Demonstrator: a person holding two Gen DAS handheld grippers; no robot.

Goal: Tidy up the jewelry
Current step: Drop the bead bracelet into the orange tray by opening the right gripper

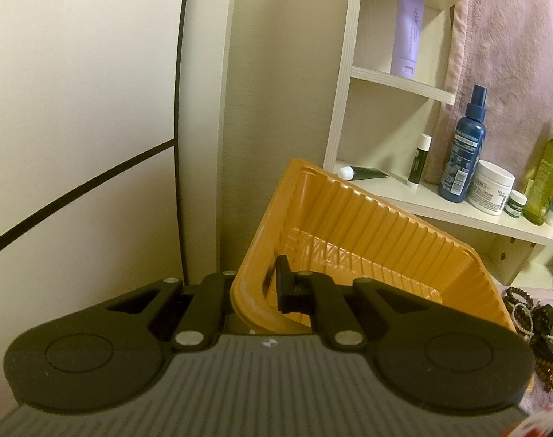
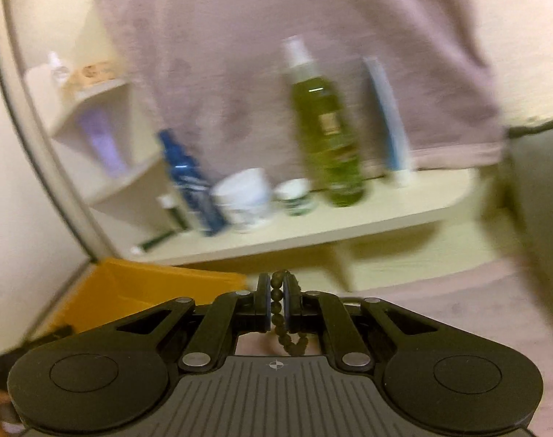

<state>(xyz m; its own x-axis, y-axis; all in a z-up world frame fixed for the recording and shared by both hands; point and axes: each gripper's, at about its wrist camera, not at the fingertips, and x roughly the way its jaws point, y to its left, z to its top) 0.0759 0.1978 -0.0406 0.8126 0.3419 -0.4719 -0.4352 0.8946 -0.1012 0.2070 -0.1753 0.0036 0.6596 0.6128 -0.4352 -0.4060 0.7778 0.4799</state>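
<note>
My left gripper (image 1: 267, 287) is shut on the near rim of a ribbed orange plastic tray (image 1: 367, 225), which tilts up off the surface and has nothing inside. Its left finger is hidden behind the tray wall. A pile of dark and brown bead bracelets (image 1: 531, 322) lies on the pink cloth to the tray's right. In the blurred right wrist view, my right gripper (image 2: 276, 300) is shut on a brown bead bracelet (image 2: 299, 344), whose loop hangs below the pads. The orange tray (image 2: 149, 291) is at the lower left of that view.
A cream shelf unit (image 1: 440, 215) behind the tray holds a blue spray bottle (image 1: 464, 153), a white cream jar (image 1: 491, 187), a green bottle (image 1: 546, 178) and a purple tube (image 1: 407, 32). A pink towel (image 1: 513, 54) hangs behind. A wall stands at the left.
</note>
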